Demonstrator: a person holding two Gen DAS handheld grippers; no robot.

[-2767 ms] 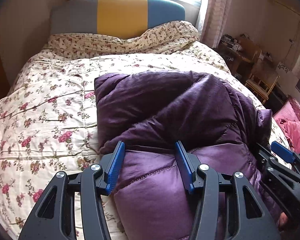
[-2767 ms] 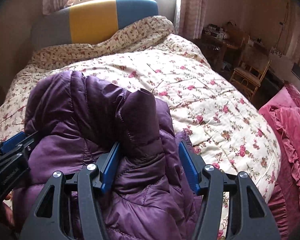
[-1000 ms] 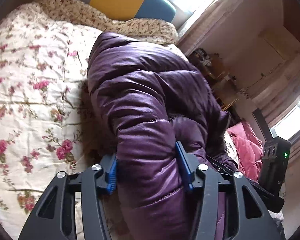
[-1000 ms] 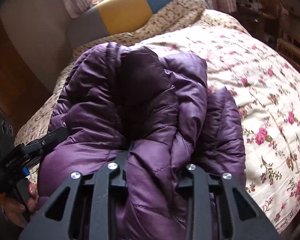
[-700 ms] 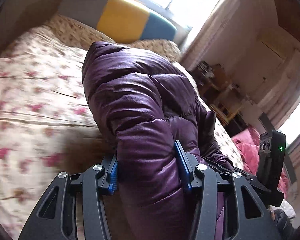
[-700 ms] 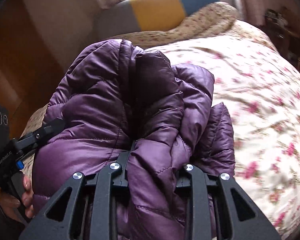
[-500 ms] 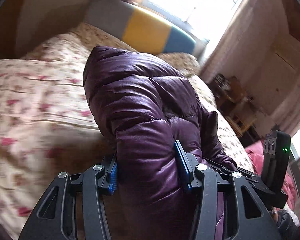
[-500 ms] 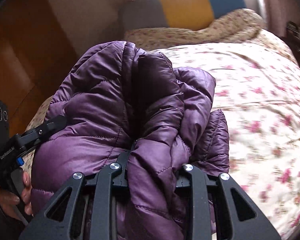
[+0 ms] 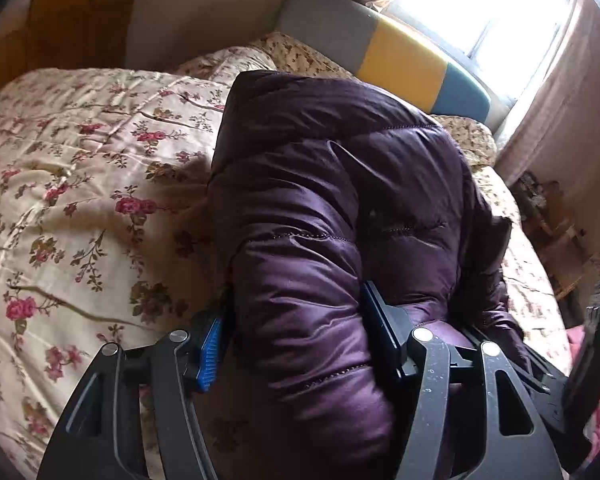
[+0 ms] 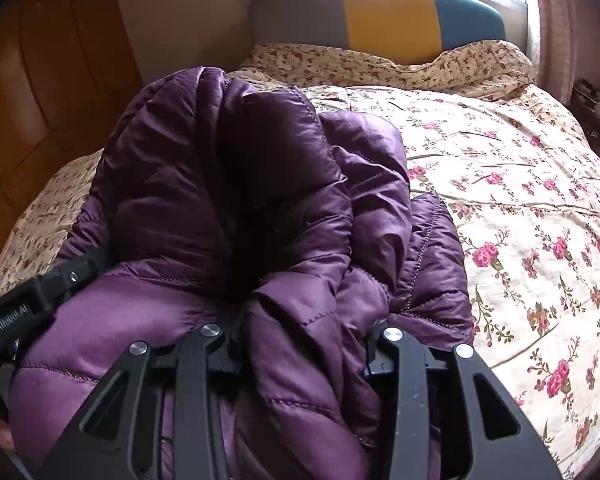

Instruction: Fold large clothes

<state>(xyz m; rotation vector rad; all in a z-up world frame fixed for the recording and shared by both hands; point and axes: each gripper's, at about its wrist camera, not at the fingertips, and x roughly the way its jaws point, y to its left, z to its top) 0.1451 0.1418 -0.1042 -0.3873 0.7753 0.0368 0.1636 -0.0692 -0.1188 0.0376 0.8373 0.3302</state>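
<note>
On the floral quilt (image 10: 540,184) of the bed lies a bundled purple puffer jacket (image 10: 260,184), toward the side nearest the wooden wardrobe (image 10: 40,100). The only readable writing is white lettering on the black body of the left gripper as seen from the right wrist view; it seems to read "GenRobot.AI", though the first letters are hard to make out.

The left gripper (image 9: 296,340) has a thick quilted fold of the jacket between its fingers, and its jaws are opening. Its left blue pad (image 9: 210,354) stands just clear of the fabric with a narrow gap showing; the right finger (image 9: 384,332) lies against the fold, so the grip looks let go on one side. The right gripper (image 10: 304,344) also has a puffed fold of the jacket between its fingers, and its jaws are opening too. Its pads are buried in the cloth, which bulges over both fingers, so it looks to be clamped on the jacket.

The jacket's long axis runs away from both cameras toward the headboard (image 10: 380,16), which is grey, yellow and blue. The bundle's rounded far end points at the pillows (image 10: 400,64), while the near end rests at the grippers.
</note>
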